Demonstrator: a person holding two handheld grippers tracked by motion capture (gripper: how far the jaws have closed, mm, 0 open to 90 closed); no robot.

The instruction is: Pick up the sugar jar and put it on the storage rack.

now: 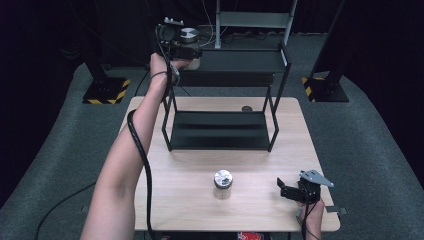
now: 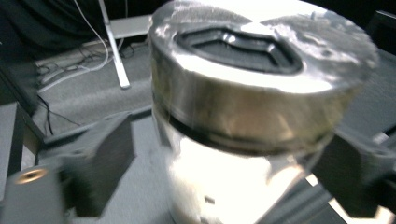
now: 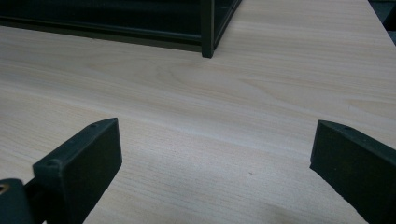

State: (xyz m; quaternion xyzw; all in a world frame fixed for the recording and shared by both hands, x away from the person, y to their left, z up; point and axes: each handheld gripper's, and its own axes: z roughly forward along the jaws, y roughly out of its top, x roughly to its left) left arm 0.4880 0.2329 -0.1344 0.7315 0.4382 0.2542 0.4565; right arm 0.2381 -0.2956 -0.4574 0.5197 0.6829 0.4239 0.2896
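The left gripper (image 1: 186,49) is raised to the top shelf of the black two-tier rack (image 1: 277,95), at its left end, with the person's left forearm (image 1: 127,160) reaching up from the bottom of the high view. A jar with a silver lid (image 1: 189,35) stands between its jaws on that upper shelf. In the left gripper view the jar (image 2: 243,140) sits between the two black jaws; a visible gap separates the left jaw from the glass, and the right jaw lies close to the jar's side, contact there not determinable owing to blur. The jaws stand wide and are not pressing on the jar.

A second jar (image 1: 223,184), also with a silver lid, stands upright on the wooden desk (image 1: 175,200), in front of the rack and well apart from it, near the desk's front centre.

The right gripper (image 1: 287,191) rests low over the front right corner of the desk, to the right of the second jar and apart from it. In the right gripper view its jaws are spread wide over bare desk surface (image 3: 224,116) with nothing between them; the rack's corner post (image 3: 208,32) is ahead.
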